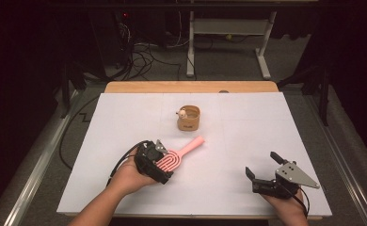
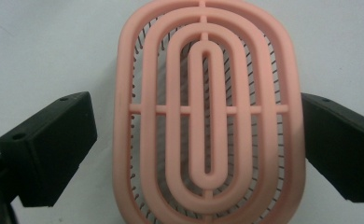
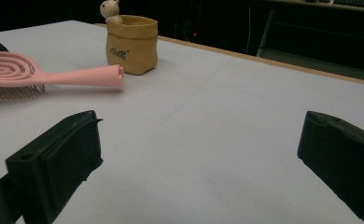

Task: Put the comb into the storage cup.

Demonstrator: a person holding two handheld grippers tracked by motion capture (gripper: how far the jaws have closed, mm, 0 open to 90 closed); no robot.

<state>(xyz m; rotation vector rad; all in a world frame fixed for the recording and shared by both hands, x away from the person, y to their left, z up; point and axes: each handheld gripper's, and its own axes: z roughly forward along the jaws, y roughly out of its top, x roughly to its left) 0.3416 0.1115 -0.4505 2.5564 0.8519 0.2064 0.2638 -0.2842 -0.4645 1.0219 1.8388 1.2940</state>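
A pink vented hairbrush (image 1: 181, 153) lies bristles down on the white table top, its handle pointing up and right toward a small tan pouch (image 1: 188, 120). My left gripper (image 1: 163, 162) is open around the brush head (image 2: 208, 116): the right jaw touches its rim, while the left jaw stands a little off it. My right gripper (image 1: 261, 164) rests open near the front right, nothing between its jaws. In the right gripper view (image 3: 201, 130), the brush (image 3: 73, 77) and the pouch (image 3: 132, 44) lie ahead to the left.
A small pale toy figure (image 1: 182, 113) peeks out of the pouch at its left rim. The white mat (image 1: 125, 117) covers the table, with a wooden strip (image 1: 191, 87) at the far edge. Dark floor, cables and desk legs lie beyond.
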